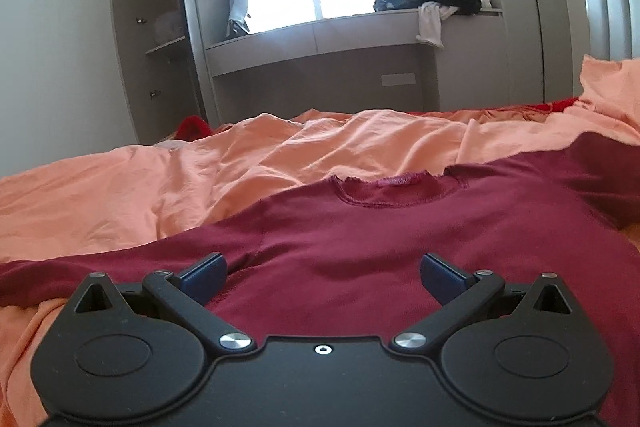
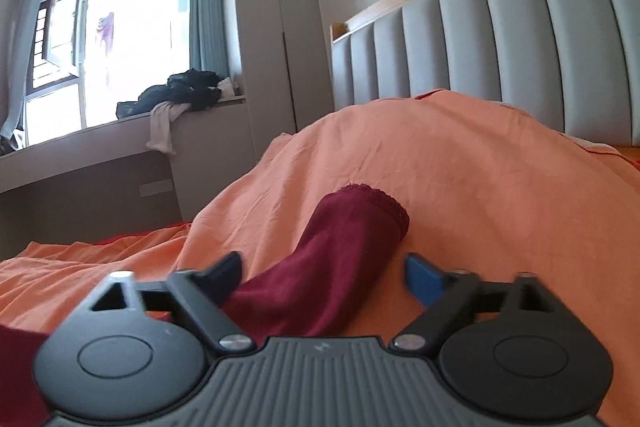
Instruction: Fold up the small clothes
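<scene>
Currently both grippers are wide open: left gripper (image 1: 323, 273) over the dark red knit sweater (image 1: 360, 247), right gripper (image 2: 322, 275) straddling its sleeve (image 2: 340, 267). Pinch only the sleeve fabric, not the orange bed sheet (image 2: 480, 187), before folding inward.

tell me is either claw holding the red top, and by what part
Nothing is held. The left claw is open over the maroon top's body; the right claw is open around its sleeve.

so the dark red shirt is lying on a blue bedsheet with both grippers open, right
Not quite: the dark red knit shirt lies on an orange bedsheet, not blue, as the left wrist view shows. Both the left gripper and right gripper are open.
</scene>
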Tool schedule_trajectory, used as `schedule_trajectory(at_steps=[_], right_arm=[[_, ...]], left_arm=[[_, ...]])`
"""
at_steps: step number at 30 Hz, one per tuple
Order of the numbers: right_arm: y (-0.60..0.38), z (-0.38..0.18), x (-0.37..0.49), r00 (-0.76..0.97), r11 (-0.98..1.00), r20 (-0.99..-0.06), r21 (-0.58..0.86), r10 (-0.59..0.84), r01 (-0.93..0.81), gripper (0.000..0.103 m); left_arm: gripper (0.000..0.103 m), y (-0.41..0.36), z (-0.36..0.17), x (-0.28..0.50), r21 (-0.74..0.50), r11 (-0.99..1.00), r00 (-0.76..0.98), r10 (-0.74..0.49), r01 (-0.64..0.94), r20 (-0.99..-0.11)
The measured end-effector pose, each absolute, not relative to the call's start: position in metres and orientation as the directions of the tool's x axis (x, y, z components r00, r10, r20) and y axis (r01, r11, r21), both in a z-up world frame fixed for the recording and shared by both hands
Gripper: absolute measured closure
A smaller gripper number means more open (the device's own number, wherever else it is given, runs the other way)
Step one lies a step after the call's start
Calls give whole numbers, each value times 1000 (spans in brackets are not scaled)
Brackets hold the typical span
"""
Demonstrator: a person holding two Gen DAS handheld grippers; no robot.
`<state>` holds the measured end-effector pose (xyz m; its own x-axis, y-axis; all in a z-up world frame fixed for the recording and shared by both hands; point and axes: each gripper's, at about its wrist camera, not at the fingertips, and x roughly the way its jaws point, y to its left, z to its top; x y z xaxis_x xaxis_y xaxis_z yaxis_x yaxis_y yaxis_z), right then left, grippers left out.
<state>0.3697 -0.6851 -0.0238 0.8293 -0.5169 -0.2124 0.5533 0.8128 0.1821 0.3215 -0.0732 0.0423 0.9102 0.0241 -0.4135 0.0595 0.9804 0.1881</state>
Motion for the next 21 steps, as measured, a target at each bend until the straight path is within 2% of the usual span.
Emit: schedule_trajectory(at_steps=[2, 4, 6, 7, 10, 14, 18, 21], right_arm=[[-683, -22, 367, 814, 798, -223, 179, -536, 575, 36], [-683, -22, 369, 799, 784, -230, 175, -555, 595, 67], [-682, -19, 365, 788, 774, -231, 170, -570, 610, 90], [-682, -17, 363, 789, 775, -228, 169, -571, 609, 97], [-674, -6, 357, 804, 790, -177, 160, -567, 592, 100], [-643, 19, 348, 843, 840, -82, 75, -531, 537, 100], [-589, 45, 339, 902, 901, 29, -39, -431, 431, 101], [-539, 61, 334, 934, 925, 78, -128, -350, 357, 101]], left_arm=[[0, -73, 42, 319, 193, 979, 911, 24, 62, -412], [0, -72, 43, 319, 172, 983, 910, 12, 66, -415], [0, -69, 44, 319, 151, 986, 908, 4, 66, -419], [0, -65, 44, 319, 143, 988, 907, 5, 61, -420], [0, -59, 45, 318, 124, 992, 907, 19, 37, -421], [0, -49, 46, 319, 109, 994, 906, 45, 2, -421], [0, -38, 49, 320, 72, 997, 906, 64, -37, -417], [0, -28, 50, 320, 55, 993, 905, 114, -100, -410]])
